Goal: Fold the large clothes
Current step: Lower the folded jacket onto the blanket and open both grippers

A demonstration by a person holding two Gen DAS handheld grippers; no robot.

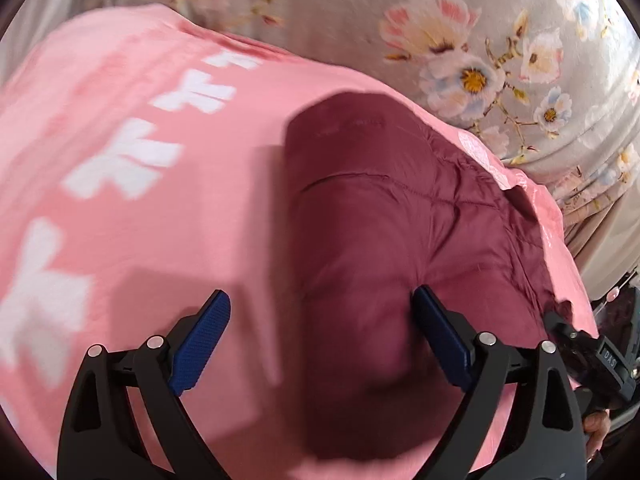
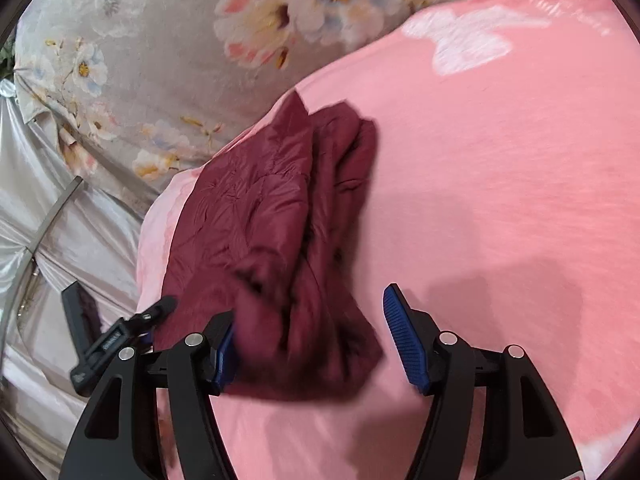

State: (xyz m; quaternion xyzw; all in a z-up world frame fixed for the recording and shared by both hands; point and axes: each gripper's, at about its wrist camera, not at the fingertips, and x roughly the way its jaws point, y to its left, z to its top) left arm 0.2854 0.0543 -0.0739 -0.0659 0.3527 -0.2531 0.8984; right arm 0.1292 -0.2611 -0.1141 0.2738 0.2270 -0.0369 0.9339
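A dark maroon quilted jacket (image 1: 384, 216) lies bunched in a folded heap on a pink blanket (image 1: 132, 216) with white print. My left gripper (image 1: 322, 310) stands open just above the heap's near end; its right blue pad (image 1: 436, 332) is against the maroon cloth and its left pad hangs over bare pink. In the right wrist view the jacket (image 2: 264, 216) runs away from me. My right gripper (image 2: 310, 324) is open, with the jacket's near corner lying loose between the jaws. The left pad is partly covered by cloth. The right pad (image 2: 404, 340) is apart from it.
Grey floral bedding (image 1: 480, 40) lies beyond the pink blanket (image 2: 500, 160). Silvery satin cloth (image 2: 60, 220) and a curved metal bar (image 2: 52, 212) are at the left of the right wrist view. The other gripper's body (image 2: 116, 336) shows beside the jacket there.
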